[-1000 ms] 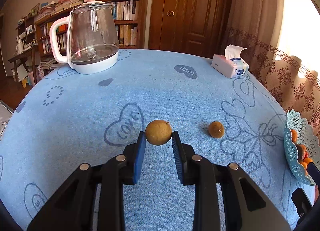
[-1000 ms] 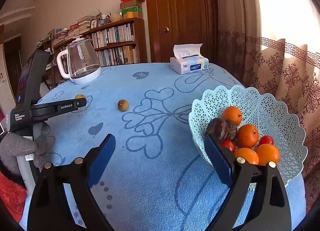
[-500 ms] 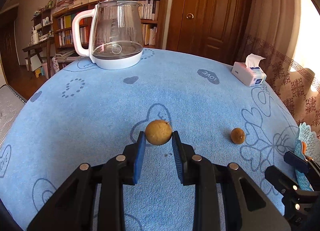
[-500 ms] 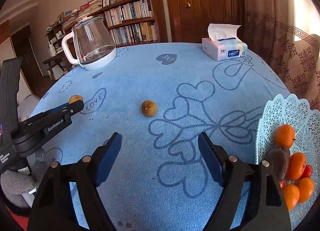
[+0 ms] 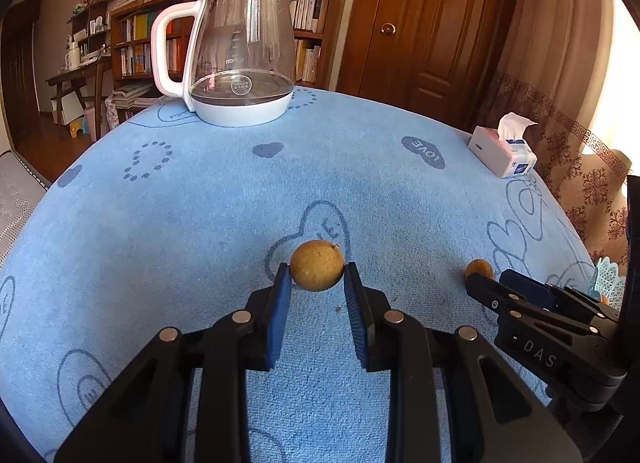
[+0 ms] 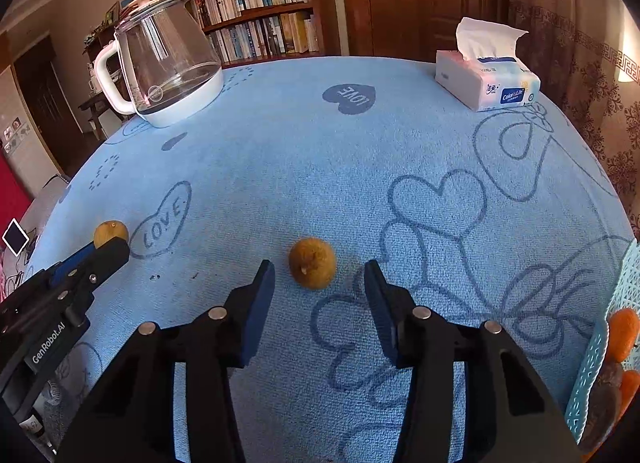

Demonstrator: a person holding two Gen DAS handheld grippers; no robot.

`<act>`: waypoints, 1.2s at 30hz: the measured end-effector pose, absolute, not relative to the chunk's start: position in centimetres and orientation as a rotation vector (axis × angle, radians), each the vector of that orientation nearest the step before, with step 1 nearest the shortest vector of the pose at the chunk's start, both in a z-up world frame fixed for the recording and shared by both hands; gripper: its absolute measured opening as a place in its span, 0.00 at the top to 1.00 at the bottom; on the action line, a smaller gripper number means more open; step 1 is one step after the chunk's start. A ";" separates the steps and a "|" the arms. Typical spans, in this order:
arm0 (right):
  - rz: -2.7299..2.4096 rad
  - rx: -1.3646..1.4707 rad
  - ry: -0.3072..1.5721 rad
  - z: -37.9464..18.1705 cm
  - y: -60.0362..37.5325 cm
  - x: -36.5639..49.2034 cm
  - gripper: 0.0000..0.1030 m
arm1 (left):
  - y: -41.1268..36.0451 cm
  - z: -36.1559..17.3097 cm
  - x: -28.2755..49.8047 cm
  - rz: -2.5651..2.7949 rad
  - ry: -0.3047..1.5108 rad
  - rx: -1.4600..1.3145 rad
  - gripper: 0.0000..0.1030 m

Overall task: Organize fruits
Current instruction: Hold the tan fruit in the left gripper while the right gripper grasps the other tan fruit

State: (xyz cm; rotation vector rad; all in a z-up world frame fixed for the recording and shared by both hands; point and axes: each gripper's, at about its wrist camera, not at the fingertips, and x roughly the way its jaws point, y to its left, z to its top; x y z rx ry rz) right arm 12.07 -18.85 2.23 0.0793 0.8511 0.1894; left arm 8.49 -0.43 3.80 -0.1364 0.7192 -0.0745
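On the table: blue cloth [image 5: 180, 223]
Basket [image 6: 596, 367]: right edge, oranges inside
Left gripper [image 5: 317, 283]: clamped on one brown fruit [image 5: 317, 265]
Right gripper [image 6: 320, 275]: jaws just narrowing, apart; second brown fruit [image 6: 312, 267] lies between, untouched

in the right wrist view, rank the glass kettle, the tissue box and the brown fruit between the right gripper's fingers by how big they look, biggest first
1. glass kettle
2. tissue box
3. brown fruit

The fruit looks smallest even though it lies nearest the camera, so that place is safe. The kettle and tissue box both stand far back.
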 end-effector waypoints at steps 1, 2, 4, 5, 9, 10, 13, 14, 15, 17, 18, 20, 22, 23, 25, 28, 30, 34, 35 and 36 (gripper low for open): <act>0.190 0.076 0.855 2.1 -18.7 12.3 0.62 | -0.4 3.8 8.5 -0.077 0.719 -0.137 0.73; 0.189 0.073 0.859 2.0 -18.6 12.5 0.63 | -0.5 3.8 8.5 -0.079 0.719 -0.137 0.73; 0.186 0.066 0.863 1.8 -18.3 12.8 0.66 | -0.6 3.8 8.4 -0.084 0.721 -0.137 0.73; 0.183 0.063 0.864 1.7 -18.2 12.9 0.67 | -0.6 3.8 8.4 -0.087 0.721 -0.137 0.73; 0.176 0.051 0.864 1.7 -18.0 13.0 0.74 | -0.7 3.8 8.4 -0.094 0.721 -0.136 0.73; 0.176 0.053 0.866 1.7 -18.0 12.9 0.75 | -0.7 3.8 8.4 -0.095 0.721 -0.136 0.73; 0.180 0.055 0.866 1.9 -17.9 12.4 0.75 | -0.7 3.9 8.3 -0.097 0.720 -0.138 0.73; 0.182 0.054 0.865 1.9 -17.9 12.2 0.75 | -0.6 3.9 8.3 -0.098 0.719 -0.138 0.73; 0.183 0.053 0.865 1.9 -17.9 12.0 0.75 | -0.6 3.9 8.3 -0.099 0.718 -0.140 0.73; 0.184 0.047 0.863 1.9 -17.7 11.5 0.75 | -0.7 3.9 8.3 -0.101 0.716 -0.139 0.73; 0.185 0.045 0.863 1.9 -17.7 11.3 0.75 | -0.7 3.9 8.2 -0.102 0.715 -0.139 0.73; 0.188 0.047 0.861 2.0 -17.7 10.8 0.75 | -0.8 4.0 8.1 -0.106 0.712 -0.139 0.73; 0.188 0.056 0.858 2.2 -17.8 10.2 0.75 | -0.8 4.1 8.0 -0.111 0.707 -0.138 0.73; 0.188 0.061 0.857 2.2 -17.9 10.0 0.75 | -0.9 4.1 8.0 -0.113 0.704 -0.137 0.73; 0.188 0.072 0.855 2.4 -18.1 9.4 0.75 | -1.0 4.2 7.9 -0.118 0.701 -0.136 0.73; 0.186 0.083 0.853 2.5 -18.5 8.3 0.75 | -1.1 4.3 7.7 -0.123 0.697 -0.135 0.73; 0.184 0.094 0.853 2.6 -18.7 7.7 0.75 | -1.1 4.4 7.5 -0.126 0.693 -0.135 0.73; 0.183 0.107 0.841 3.1 -19.0 6.5 0.75 | -1.3 4.6 7.3 -0.132 0.687 -0.131 0.73; 0.185 0.110 0.838 3.2 -19.1 6.2 0.75 | -1.4 4.6 7.3 -0.133 0.686 -0.130 0.73; 0.187 0.114 0.834 3.4 -19.1 5.9 0.75 | -1.4 4.7 7.2 -0.135 0.685 -0.129 0.73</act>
